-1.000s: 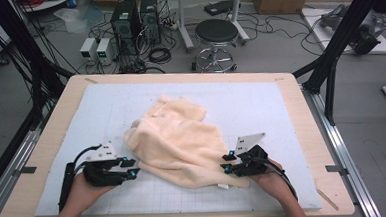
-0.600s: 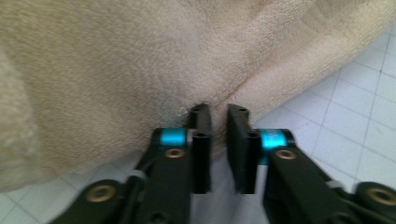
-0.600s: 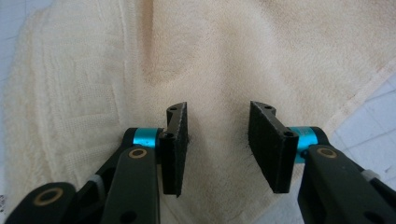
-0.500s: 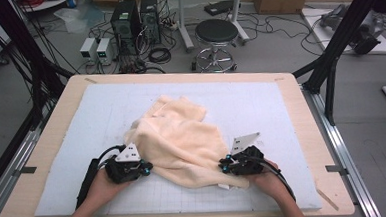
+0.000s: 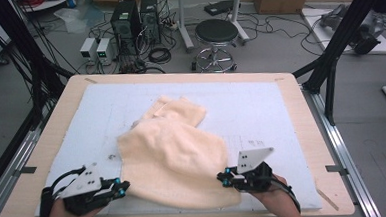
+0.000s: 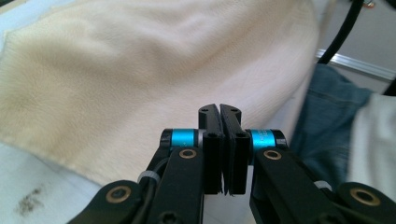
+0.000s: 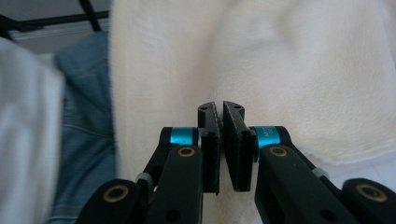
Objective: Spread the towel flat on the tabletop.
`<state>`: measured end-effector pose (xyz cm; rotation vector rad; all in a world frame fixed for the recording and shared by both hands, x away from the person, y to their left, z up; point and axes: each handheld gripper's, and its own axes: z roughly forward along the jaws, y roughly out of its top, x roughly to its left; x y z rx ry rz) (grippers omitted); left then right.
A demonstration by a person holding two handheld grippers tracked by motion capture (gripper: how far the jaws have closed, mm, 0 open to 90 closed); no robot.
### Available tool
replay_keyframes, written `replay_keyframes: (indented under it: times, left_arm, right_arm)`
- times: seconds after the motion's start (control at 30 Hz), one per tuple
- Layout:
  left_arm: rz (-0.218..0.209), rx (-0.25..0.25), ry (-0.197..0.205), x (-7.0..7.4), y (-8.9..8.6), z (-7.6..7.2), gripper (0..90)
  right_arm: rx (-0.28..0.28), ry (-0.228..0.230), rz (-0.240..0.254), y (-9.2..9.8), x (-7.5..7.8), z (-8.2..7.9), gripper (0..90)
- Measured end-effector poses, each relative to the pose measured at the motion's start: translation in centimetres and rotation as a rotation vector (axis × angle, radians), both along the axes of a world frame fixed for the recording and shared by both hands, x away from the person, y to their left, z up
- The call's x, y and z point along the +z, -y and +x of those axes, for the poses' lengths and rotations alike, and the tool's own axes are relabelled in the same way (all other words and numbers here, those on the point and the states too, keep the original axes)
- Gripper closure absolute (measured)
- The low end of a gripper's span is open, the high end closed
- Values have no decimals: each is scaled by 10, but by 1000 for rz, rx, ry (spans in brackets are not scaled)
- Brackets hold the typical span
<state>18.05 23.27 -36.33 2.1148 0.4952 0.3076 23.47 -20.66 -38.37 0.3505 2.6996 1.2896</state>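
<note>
Gripping the near edge of the cream towel is the step in hand: the left gripper and right gripper have just been closing, and each pair of fingers is clenched on cloth at a near corner. Beyond the fingers the towel lies rumpled on the surface. Next, an even lift and outward spread seems called for.

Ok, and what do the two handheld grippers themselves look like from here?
Both match. The left gripper and right gripper have black bodies, each topped by a grey three-cornered plate with small dark dots, and black cables loop back past the hands. In the gripper views, each pair of flat black jaws sits between bright blue collars, on black linkage arms with brass-coloured pivot rings.
</note>
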Motion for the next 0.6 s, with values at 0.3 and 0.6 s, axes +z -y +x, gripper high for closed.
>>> replay_keyframes:
  times: [0.3,0.6]
  left_arm:
    - [-40,-36,7,14,-4,-21,692]
    - [35,56,-50,-40,13,66,626]
  right_arm:
    - [25,52,58,-1,33,-29,717]
    - [-68,38,-61,-16,-16,48,608]
